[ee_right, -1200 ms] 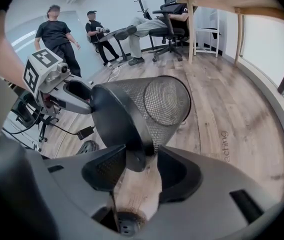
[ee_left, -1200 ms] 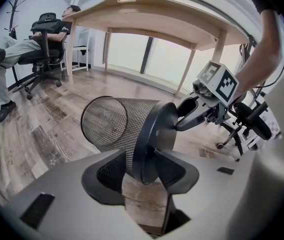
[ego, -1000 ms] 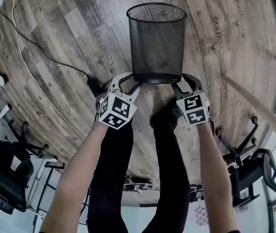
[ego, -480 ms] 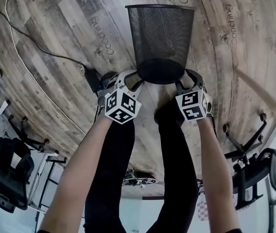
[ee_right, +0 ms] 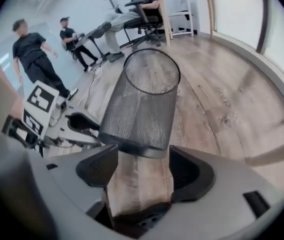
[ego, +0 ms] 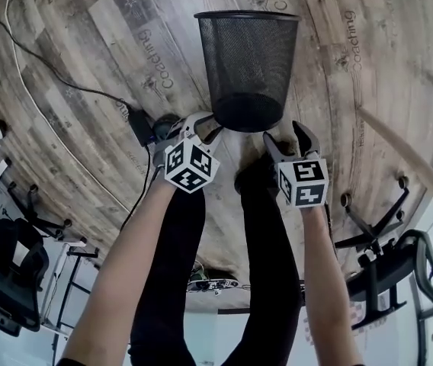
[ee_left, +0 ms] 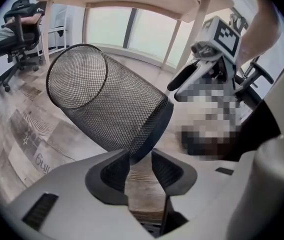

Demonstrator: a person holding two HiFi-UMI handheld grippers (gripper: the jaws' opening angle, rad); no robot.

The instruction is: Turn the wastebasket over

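Apparently upright, the wastebasket [ego: 247,67] stands mouth up on the wooden floor [ego: 87,75], just ahead of the person's legs. The left gripper [ego: 205,126] has its jaws closing narrowly on the base rim, probably to steady it. The right gripper [ego: 283,132] is opening its jaws wide just short of the base, with nothing between them.

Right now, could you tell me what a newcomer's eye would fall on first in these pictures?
The black mesh wastebasket, upright with its mouth up on the wood floor, dominates the centre. The left gripper is closing its fingers on the base rim, while the right gripper, just beside the base, has fingers opening with nothing between them.
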